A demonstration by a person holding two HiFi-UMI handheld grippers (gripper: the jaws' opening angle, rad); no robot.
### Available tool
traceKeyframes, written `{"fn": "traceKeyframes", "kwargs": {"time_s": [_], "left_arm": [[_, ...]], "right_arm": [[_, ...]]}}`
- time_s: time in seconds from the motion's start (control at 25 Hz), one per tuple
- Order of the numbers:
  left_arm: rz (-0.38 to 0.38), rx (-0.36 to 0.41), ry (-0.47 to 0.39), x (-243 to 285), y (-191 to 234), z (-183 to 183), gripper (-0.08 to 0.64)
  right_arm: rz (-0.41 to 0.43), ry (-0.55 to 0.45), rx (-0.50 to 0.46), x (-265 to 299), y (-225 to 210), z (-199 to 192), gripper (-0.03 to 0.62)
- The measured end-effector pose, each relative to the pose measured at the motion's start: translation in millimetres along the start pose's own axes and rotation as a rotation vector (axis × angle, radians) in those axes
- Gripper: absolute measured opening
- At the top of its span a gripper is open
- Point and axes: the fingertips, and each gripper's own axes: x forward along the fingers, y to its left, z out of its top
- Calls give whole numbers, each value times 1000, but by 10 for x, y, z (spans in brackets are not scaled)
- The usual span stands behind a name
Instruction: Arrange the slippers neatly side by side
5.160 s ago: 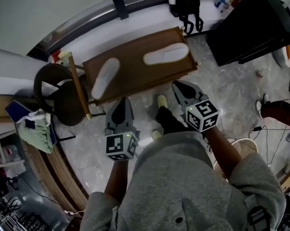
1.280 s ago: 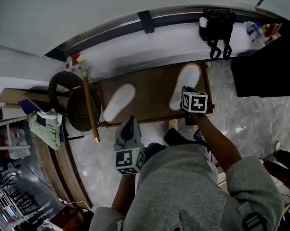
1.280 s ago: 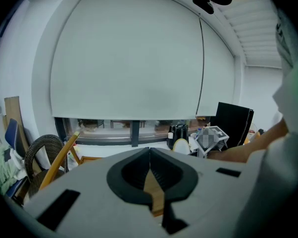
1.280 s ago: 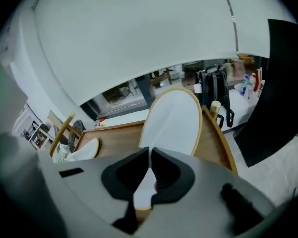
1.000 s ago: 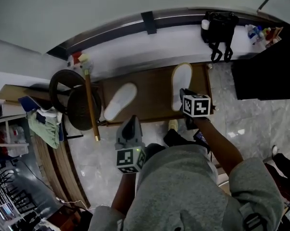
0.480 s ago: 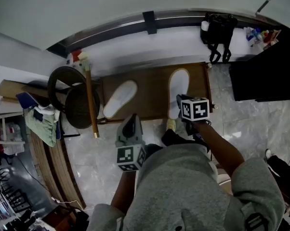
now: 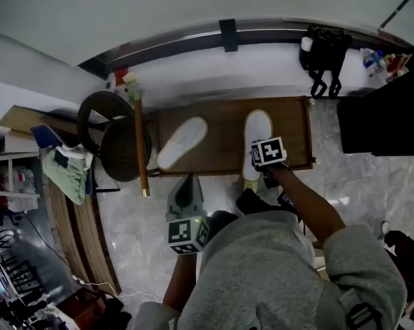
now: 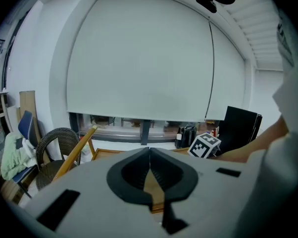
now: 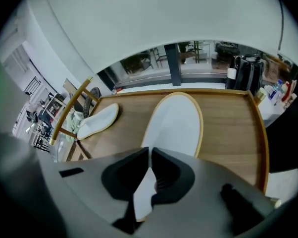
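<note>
The right gripper (image 9: pixel 150 151) is clenched on the near end of the right slipper (image 9: pixel 174 123), which seems to be the heel. A thin white strip of the slipper shows between its jaws. The gripper points steeply down, I think because the slipper lies flat and only its thin rim gives something to pinch. This slipper lies in the right half of the table (image 7: pixel 224 143), with the held end at the near edge and the other end toward the far edge. It therefore runs about parallel to the right edge, which looks to me like the direction it is meant to have.

The left gripper (image 8: pixel 149 151) is closed with nothing in it, and only the wood of the table shows past its jaws. It hangs in front of the near edge, apart from both slippers, probably waiting for its turn.

The left slipper (image 7: pixel 182 133) lies in the left half of the table, well apart from the other one. It is slanted, with one end toward the near left corner and the other toward the middle of the far edge. The pair is thus not yet side by side. In my judgement this slipper must be turned straight and brought beside the right one.

Beyond the left edge stand a wicker chair (image 7: pixel 111 139) and a wooden stick (image 7: pixel 139 150), so a move on that side needs some care.
</note>
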Motion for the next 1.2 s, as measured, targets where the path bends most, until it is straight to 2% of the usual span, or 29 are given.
{"fn": "traceKeyframes", "kwargs": {"time_s": [0.32, 0.48, 0.8, 1.2], "left_arm": [[60, -11, 14, -59, 185, -51, 15], [72, -12, 13, -44, 195, -41, 15], [80, -21, 17, -2, 217, -30, 15], [72, -21, 22, 46, 221, -32, 15]], "right_arm": [[-6, 50, -111, 285, 29, 140, 37], [-13, 71, -194, 346, 14, 173, 37], [3, 98, -298, 443, -31, 281, 37], [14, 95, -302, 418, -95, 312, 40]]}}
